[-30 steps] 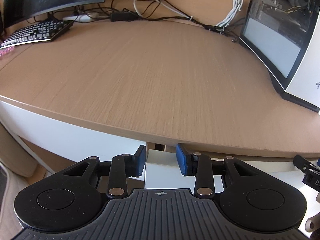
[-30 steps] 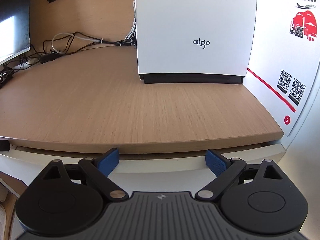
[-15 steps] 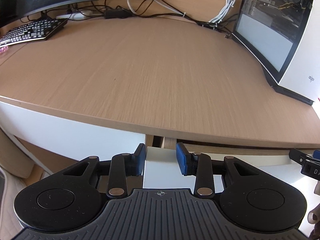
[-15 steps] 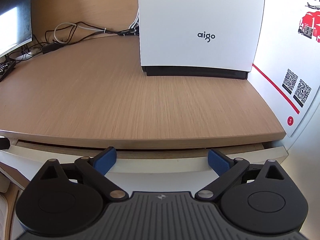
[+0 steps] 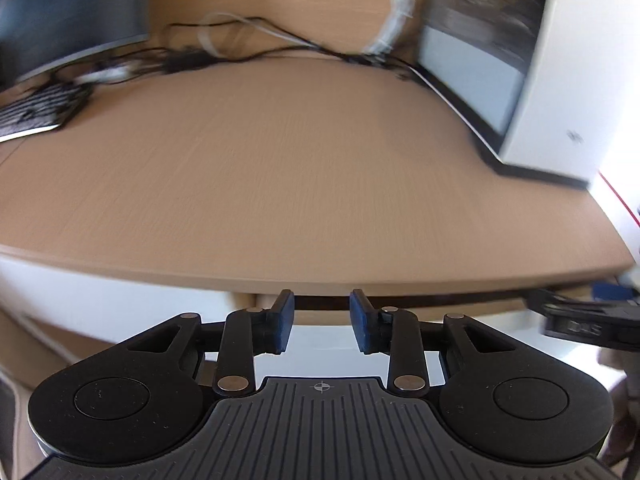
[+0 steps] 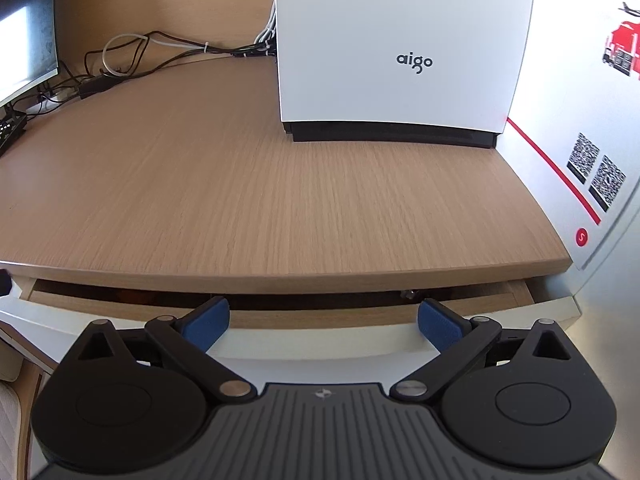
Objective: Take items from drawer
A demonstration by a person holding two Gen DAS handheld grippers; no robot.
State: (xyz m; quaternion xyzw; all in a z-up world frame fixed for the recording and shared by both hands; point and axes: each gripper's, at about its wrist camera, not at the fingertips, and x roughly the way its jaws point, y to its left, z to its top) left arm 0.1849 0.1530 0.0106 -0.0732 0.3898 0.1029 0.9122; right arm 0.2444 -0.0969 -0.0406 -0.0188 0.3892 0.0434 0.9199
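A white-fronted drawer (image 6: 320, 342) under the wooden desktop (image 6: 280, 200) stands slightly pulled out, with a dark slot (image 6: 320, 300) showing above its wooden inner rim. Something small glints inside at the right (image 6: 408, 292); the rest of the inside is hidden. My right gripper (image 6: 324, 322) is wide open, its blue pads over the drawer front's top edge. My left gripper (image 5: 324, 320) hangs over the same drawer front (image 5: 320, 346), jaws narrow and closing, nothing pressed between the pads. One right-gripper finger (image 5: 576, 320) shows at the left view's right edge.
A white computer case (image 6: 400, 40) stands at the back right of the desk. Cables (image 6: 160, 48), a monitor (image 6: 24, 40) and a keyboard (image 5: 36, 108) lie at the back left. A white wall panel with red print (image 6: 592, 140) bounds the right side.
The drawer has slid out, and the dark slot under the desktop has widened. My left gripper has moved right along the drawer front and rolled; its view is now blurred.
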